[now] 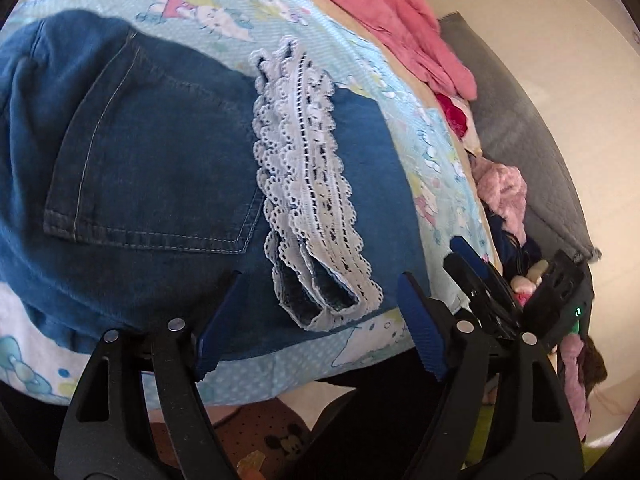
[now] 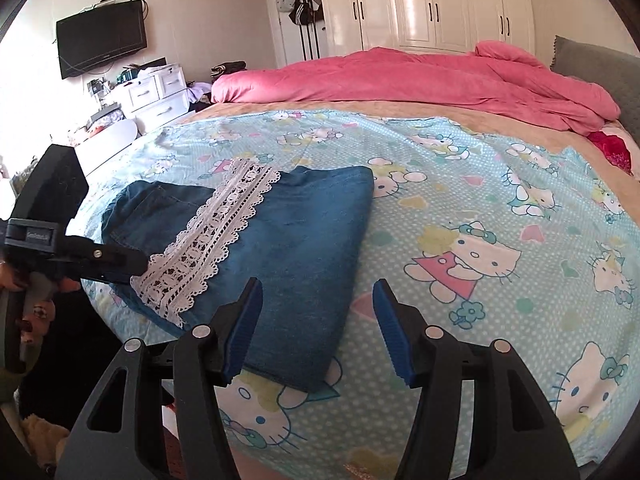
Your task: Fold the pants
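Observation:
Blue denim pants point(image 1: 160, 168) lie folded on the bed, back pocket up, with white lace hems point(image 1: 308, 184) laid across them. My left gripper point(image 1: 316, 328) is open and empty, hovering over the near edge by the lace leg opening. In the right wrist view the pants point(image 2: 288, 248) lie at the left centre with the lace band point(image 2: 212, 240) across them. My right gripper point(image 2: 318, 332) is open and empty, above the pants' near right corner. The left gripper point(image 2: 132, 264) shows there at the left edge, beside the lace.
The pants lie on a light blue Hello Kitty sheet point(image 2: 480, 208). A pink duvet point(image 2: 400, 80) is bunched at the far side, a grey headboard point(image 2: 600, 64) at right. White drawers point(image 2: 156, 96), a wall TV point(image 2: 100, 36) and wardrobes point(image 2: 432, 4) stand beyond. The right gripper point(image 1: 500, 292) sits right of the pants.

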